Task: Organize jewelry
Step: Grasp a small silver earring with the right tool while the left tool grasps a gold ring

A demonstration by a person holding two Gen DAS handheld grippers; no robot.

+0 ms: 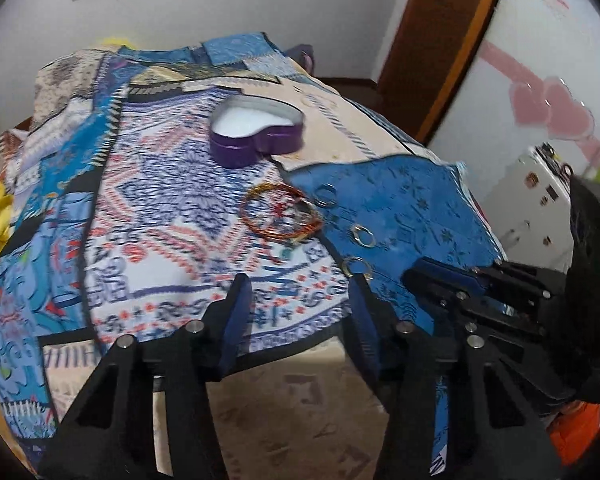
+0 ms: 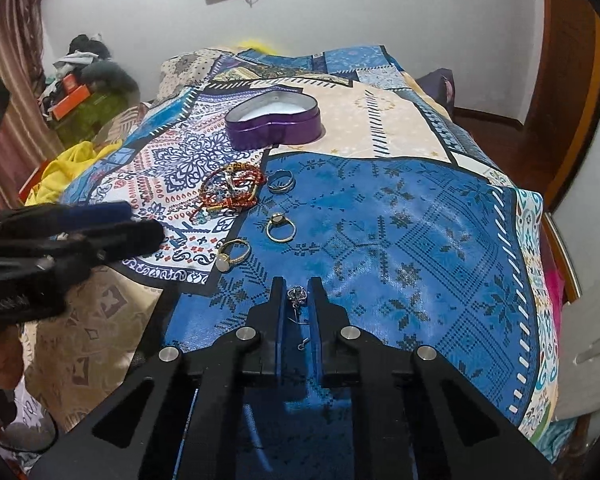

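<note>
We are holding the right gripper [image 2: 296, 292] low over the blue patch of the patterned bedspread [image 2: 420, 220], pointing forward along the bed. Its fingers are standing narrow, and a small silver earring [image 2: 297, 295] is sitting between the blue pads; we cannot tell whether the pads are actually pinching it or only flanking it. Its thin post is trailing back toward us between the fingers.

We are keeping the left gripper [image 1: 300, 284] just beside the right one, on its left, fingers spread wide and holding nothing, its tips hanging over the white-and-red printed patch near the bed's near edge.

Ahead of both grippers, three rings are lying in a loose line: a gold ring with a pale stone [image 2: 232, 255] nearest, a second gold ring [image 2: 281, 227] beyond it, and a silver band [image 2: 282, 181] farther on. The red and gold bracelets [image 2: 232, 190] are lying tangled just left of the silver band. The open purple heart-shaped box [image 2: 274, 122] is sitting beyond them, well apart from the grippers.
</note>
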